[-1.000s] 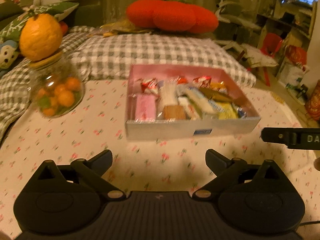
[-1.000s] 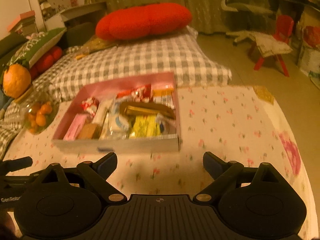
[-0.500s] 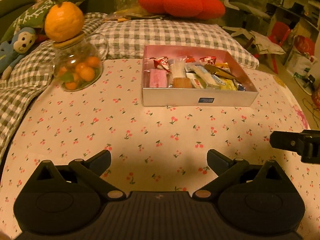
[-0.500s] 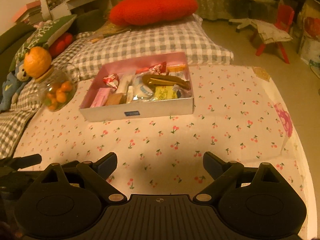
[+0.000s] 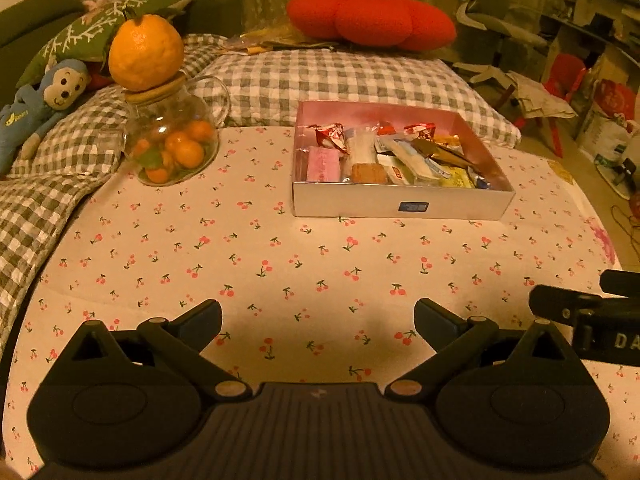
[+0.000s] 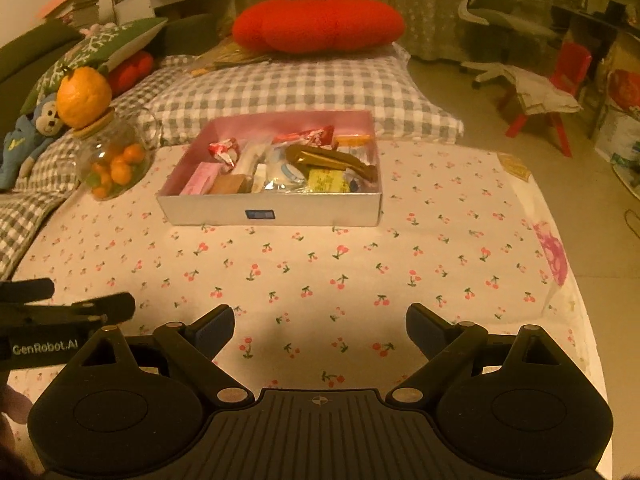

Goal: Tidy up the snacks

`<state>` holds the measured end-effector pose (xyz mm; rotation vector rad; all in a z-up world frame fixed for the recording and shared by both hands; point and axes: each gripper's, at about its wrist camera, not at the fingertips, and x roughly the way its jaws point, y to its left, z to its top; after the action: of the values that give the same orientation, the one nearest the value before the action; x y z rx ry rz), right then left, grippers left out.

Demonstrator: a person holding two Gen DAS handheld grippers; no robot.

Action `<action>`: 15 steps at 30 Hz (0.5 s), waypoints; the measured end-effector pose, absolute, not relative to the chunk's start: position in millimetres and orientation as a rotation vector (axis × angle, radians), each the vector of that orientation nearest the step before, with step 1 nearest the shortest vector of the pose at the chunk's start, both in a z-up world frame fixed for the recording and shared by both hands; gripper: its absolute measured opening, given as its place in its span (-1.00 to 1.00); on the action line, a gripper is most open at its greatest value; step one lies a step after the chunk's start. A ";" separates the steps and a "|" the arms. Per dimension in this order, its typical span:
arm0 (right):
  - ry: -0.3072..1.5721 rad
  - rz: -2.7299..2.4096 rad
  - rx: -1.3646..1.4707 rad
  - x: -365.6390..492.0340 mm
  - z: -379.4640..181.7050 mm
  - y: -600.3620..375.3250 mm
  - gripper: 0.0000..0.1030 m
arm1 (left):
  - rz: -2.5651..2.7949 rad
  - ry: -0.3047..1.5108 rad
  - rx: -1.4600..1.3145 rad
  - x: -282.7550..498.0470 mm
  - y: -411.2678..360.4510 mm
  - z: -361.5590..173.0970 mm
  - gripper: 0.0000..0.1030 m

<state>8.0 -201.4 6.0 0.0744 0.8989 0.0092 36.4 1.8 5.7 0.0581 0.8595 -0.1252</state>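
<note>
Looking through the left wrist view, I am seeing the left tool (image 5: 318, 320) hanging spread wide and empty over the cherry-print tabletop (image 5: 280, 264), much farther from the snack box (image 5: 400, 204) than a second ago, when the box was filling the middle of the frame. I am reading this pull-back as the sorting being essentially finished: every wrapped snack (image 5: 394, 156) is lying inside the box. The glass jar (image 5: 172, 148) of oranges is standing far left, well apart from the box, and the right tool's body (image 5: 588, 320) is poking in at the right edge.

Turning to the right wrist view, I am finding the right tool (image 6: 320, 328) equally wide apart and carrying nothing, likewise backed away. The box is sitting far and slightly left of centre. Bare cloth is stretching between us, while the tabletop's right edge (image 6: 576, 300) is dropping to the floor, so I am favouring moves toward the middle.
</note>
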 end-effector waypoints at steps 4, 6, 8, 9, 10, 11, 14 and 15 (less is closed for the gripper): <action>0.901 0.002 0.078 12.4 4.7 -200.7 0.84 | -0.104 0.861 0.064 36.8 2.3 5.7 0.99; 0.903 0.004 0.075 13.6 4.3 -199.1 0.84 | -0.094 0.866 0.065 37.0 3.5 5.0 0.99; 0.905 0.011 0.068 13.8 3.7 -196.4 0.84 | -0.089 0.868 0.064 37.0 4.7 5.1 0.99; 0.907 0.016 0.065 13.9 3.2 -195.0 0.84 | -0.087 0.870 0.063 37.1 5.2 4.7 0.99; 0.909 0.019 0.061 13.8 2.7 -193.7 0.84 | -0.085 0.870 0.062 37.0 5.4 4.8 0.99; 0.910 0.020 0.059 13.8 2.4 -192.4 0.84 | -0.085 0.870 0.061 36.7 5.5 5.3 0.99; 0.912 0.021 0.055 13.6 1.8 -191.0 0.84 | -0.084 0.867 0.062 36.3 5.2 6.4 0.99; 0.912 0.019 0.055 13.4 1.7 -191.2 0.84 | -0.084 0.866 0.063 36.0 4.8 6.7 0.99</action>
<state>13.4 -191.2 1.7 0.0554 0.9122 0.0192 36.0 4.8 6.7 0.0634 0.8656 -0.0844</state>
